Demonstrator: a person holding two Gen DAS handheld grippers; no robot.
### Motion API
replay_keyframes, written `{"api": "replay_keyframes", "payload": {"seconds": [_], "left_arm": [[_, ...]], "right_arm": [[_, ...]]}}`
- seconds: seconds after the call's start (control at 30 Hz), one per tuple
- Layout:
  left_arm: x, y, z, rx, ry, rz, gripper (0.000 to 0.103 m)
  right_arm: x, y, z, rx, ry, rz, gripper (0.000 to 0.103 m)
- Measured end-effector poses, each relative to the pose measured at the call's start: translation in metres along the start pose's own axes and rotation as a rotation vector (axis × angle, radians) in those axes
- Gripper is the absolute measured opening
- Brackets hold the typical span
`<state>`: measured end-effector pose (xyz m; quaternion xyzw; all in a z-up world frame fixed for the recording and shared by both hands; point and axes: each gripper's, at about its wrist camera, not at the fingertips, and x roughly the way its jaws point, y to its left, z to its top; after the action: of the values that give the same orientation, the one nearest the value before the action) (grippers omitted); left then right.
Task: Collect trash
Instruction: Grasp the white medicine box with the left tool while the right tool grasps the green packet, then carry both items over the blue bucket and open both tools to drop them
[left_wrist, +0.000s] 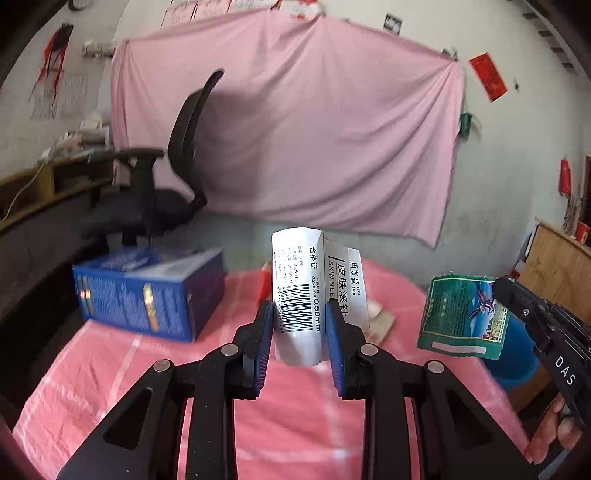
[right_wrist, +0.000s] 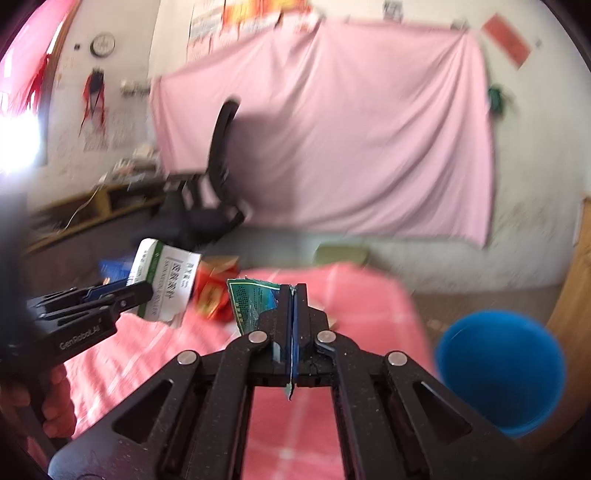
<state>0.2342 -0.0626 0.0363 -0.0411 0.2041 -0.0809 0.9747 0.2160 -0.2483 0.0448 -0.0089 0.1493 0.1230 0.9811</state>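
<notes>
My left gripper (left_wrist: 300, 314) is shut on a small white carton (left_wrist: 299, 280) with a barcode and printed text, held upright above the pink tablecloth (left_wrist: 110, 369). From the right wrist view the same carton (right_wrist: 166, 284) shows at the left in the left gripper (right_wrist: 136, 291). My right gripper (right_wrist: 293, 291) is shut on a flat green wrapper (right_wrist: 251, 302), pinched edge-on between its blue pads. That wrapper (left_wrist: 461, 314) hangs at the right of the left wrist view. A blue bin (right_wrist: 498, 369) stands on the floor, low to the right.
A blue cardboard box (left_wrist: 147, 291) lies on the table's left side. Red packaging (right_wrist: 214, 291) and a brown scrap (left_wrist: 380, 321) lie further back on the cloth. A black office chair (left_wrist: 166, 184) stands behind the table before a pink sheet (left_wrist: 295, 129). A wooden cabinet (left_wrist: 554, 269) is at the right.
</notes>
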Motion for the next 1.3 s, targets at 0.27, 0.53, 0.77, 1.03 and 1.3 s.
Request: {"api": "replay_keyframes", "payload": {"seconds": [0.27,0.53,0.77,1.03,1.3], "left_arm": [[-0.012,-0.07,0.029,0.038,-0.154,-0.112,0.024],[0.024,-0.151,0.05,0.089,-0.172,-0.261,0.024],[0.064,-0.215,0.045,0.132,-0.102,-0.358,0.025],[0.123,-0.259,0.022,0.164,0.128,-0.404,0.026],[0.165,-0.277,0.004,0.162,0.317,-0.406,0.029]], "right_arm": [[-0.046,-0.044,0.024,0.024,-0.245,-0.18,0.022],[-0.065,-0.101,0.028,0.066,-0.307,-0.372,0.022],[-0.07,-0.15,0.009,0.079,-0.255,-0.483,0.022],[-0.05,-0.198,-0.022,0.171,-0.116,-0.518,0.022],[-0.029,-0.232,-0.045,0.279,0.006,-0.517,0.023]]}}
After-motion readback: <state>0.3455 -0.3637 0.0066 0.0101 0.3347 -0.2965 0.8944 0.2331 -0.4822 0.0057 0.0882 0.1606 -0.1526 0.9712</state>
